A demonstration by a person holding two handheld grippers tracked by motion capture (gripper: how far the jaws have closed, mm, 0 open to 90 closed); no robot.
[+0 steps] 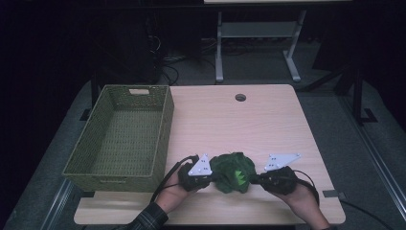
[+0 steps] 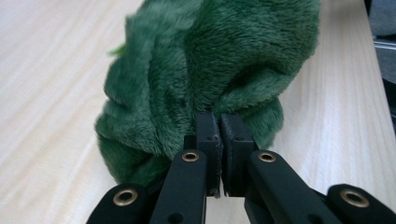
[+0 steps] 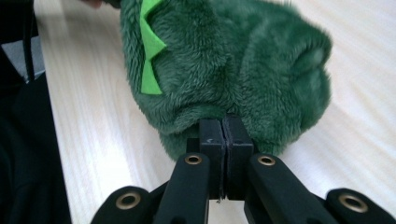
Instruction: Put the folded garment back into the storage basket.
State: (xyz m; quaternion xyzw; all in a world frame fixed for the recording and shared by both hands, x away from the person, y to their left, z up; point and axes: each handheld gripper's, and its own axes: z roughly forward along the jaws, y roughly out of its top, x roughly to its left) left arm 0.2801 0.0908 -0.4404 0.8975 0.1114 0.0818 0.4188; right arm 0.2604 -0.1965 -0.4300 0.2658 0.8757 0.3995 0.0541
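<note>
A dark green plush toy (image 1: 233,171) with light green felt spikes (image 3: 150,51) lies near the front edge of the wooden table (image 1: 230,120). My left gripper (image 1: 210,178) pinches its left side, jaws pressed together on the fur (image 2: 196,70). From the other side, my right gripper (image 1: 254,179) is shut on the toy's right edge (image 3: 261,70). Both hands hold the toy between them, close above the tabletop.
A green woven basket (image 1: 125,135) with nothing in it stands on the table's left part, just left of my left hand. A round cable hole (image 1: 240,97) sits near the table's far edge. Beyond the table are a desk frame (image 1: 258,38) and dark floor.
</note>
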